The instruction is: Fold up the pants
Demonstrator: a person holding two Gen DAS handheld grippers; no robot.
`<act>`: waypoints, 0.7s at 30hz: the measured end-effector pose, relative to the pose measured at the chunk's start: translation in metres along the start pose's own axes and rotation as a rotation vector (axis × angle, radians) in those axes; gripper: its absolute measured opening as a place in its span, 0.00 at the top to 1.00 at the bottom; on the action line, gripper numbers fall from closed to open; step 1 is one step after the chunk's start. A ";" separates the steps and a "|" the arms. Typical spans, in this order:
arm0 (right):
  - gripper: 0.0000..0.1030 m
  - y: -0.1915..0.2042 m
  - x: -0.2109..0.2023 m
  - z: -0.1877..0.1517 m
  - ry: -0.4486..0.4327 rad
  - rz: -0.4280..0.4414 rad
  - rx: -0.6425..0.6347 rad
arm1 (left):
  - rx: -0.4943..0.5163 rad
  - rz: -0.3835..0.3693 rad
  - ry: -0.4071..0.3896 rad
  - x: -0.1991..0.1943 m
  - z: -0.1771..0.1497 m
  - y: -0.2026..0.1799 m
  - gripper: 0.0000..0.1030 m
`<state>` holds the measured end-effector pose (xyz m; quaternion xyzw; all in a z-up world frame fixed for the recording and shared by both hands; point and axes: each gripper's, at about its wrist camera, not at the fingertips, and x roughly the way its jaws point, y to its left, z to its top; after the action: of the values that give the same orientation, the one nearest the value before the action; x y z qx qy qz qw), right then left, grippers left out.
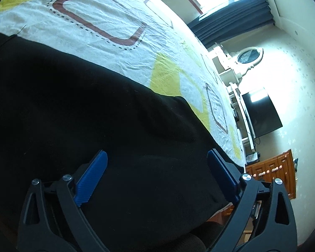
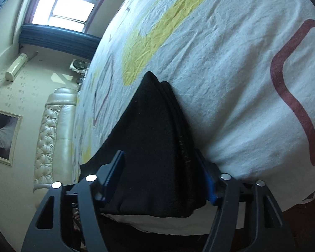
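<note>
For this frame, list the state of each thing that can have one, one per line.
Black pants: lying on the bed sheet, layers stacked at one end.
Left gripper: wide open over the pants, pads clear of the cloth.
Right gripper: around the stacked pants layers; cannot tell whether pads press.
Bed sheet: spread, lightly wrinkled.
Curtain: drawn aside.

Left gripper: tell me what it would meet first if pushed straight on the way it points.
Most likely the black pants: the dark cloth fills the space between and ahead of the open left gripper. The patterned bedsheet lies beyond. Depth is unclear.
</note>
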<state>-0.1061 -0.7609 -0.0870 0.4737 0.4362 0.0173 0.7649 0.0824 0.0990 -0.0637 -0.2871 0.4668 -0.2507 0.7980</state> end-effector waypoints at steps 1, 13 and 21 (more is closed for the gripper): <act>0.63 0.000 0.002 0.001 0.004 -0.018 0.021 | 0.030 0.015 0.003 0.002 -0.001 -0.003 0.06; 0.74 0.059 -0.012 -0.005 -0.036 0.101 0.085 | 0.067 0.047 0.030 0.007 0.000 -0.008 0.02; 0.75 0.165 -0.008 -0.023 -0.049 0.245 -0.030 | 0.046 0.055 0.045 0.008 0.003 -0.007 0.02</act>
<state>-0.0634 -0.6574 0.0364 0.5121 0.3561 0.1057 0.7745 0.0871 0.0892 -0.0623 -0.2501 0.4864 -0.2459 0.8003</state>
